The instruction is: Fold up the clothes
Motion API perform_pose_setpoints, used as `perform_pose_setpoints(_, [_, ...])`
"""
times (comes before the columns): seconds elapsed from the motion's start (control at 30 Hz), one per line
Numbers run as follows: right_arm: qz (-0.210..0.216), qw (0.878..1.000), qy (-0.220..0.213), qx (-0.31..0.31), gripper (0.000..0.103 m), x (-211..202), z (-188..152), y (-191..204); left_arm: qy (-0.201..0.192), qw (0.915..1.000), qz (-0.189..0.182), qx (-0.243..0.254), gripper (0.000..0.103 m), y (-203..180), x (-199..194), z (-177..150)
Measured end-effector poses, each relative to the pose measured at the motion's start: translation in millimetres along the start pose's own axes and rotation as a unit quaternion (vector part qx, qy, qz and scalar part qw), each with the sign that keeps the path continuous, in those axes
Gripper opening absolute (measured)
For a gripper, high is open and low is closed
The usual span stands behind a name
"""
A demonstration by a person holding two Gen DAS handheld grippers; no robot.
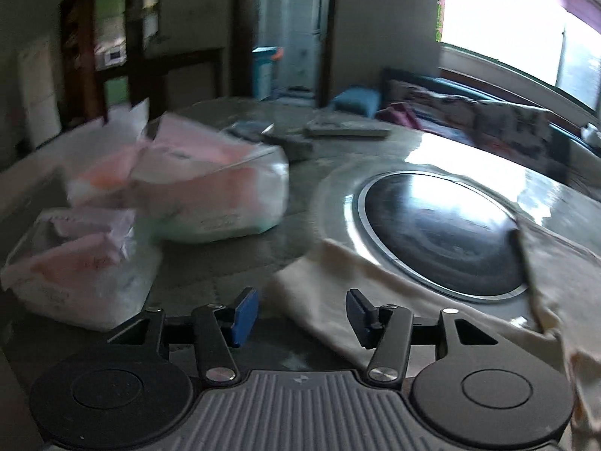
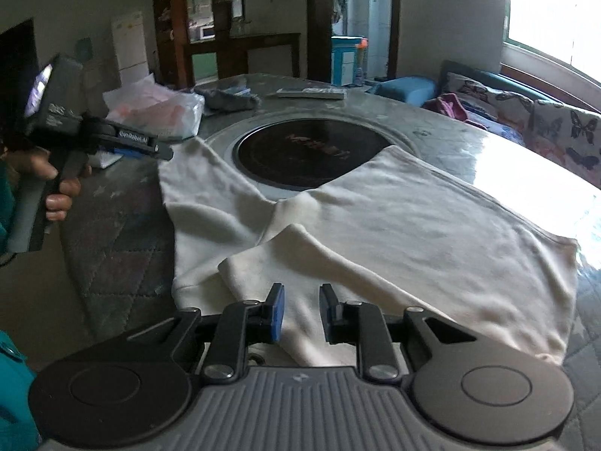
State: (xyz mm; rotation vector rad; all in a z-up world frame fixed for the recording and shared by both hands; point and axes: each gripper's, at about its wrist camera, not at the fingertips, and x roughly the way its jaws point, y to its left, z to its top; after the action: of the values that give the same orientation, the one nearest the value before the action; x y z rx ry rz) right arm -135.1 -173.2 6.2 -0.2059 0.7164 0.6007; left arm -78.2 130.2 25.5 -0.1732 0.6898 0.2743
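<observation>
A cream-white garment (image 2: 394, 225) lies spread on the round table, partly over the dark glass hob (image 2: 300, 150) at the table's centre. One sleeve (image 2: 285, 255) is folded in over the body. My right gripper (image 2: 300, 312) is open and empty, just above the garment's near edge. My left gripper (image 1: 302, 315) is open and empty, over the garment's left edge (image 1: 338, 293); it also shows in the right wrist view (image 2: 150, 146), held by a hand at the left, near the garment's far left corner.
Plastic bags of pink and white items (image 1: 195, 188) sit on the table's left side. A grey cloth (image 2: 229, 99) and a flat tray (image 2: 311, 93) lie at the far edge. A sofa with butterfly cushions (image 2: 526, 120) stands to the right under a window.
</observation>
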Motion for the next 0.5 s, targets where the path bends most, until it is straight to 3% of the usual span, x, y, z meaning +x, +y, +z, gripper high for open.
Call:
perform_pose_setpoints(0.2, [-0.018, 1.0, -0.017, 0.017, 0.024, -18.2, 0.0, -10.7, 0.006, 0.9997, 0.014, -0.02, 0.049, 3.2, 15.0, 1.8])
perform_pose_setpoints(0.37, [-0.03, 0.999, -0.029, 0.034, 0.024, -28.8, -2.5, -19.3, -0.014, 0.9999, 0.005, -0.007, 0.011, -0.3, 13.1, 1.0])
perform_pose_setpoints(0.5, [-0.042, 0.997, -0.036, 0.048, 0.024, -37.2, -7.4, -26.6, -0.03, 0.9987, -0.04, -0.011, 0.006, -4.6, -3.6, 8.3])
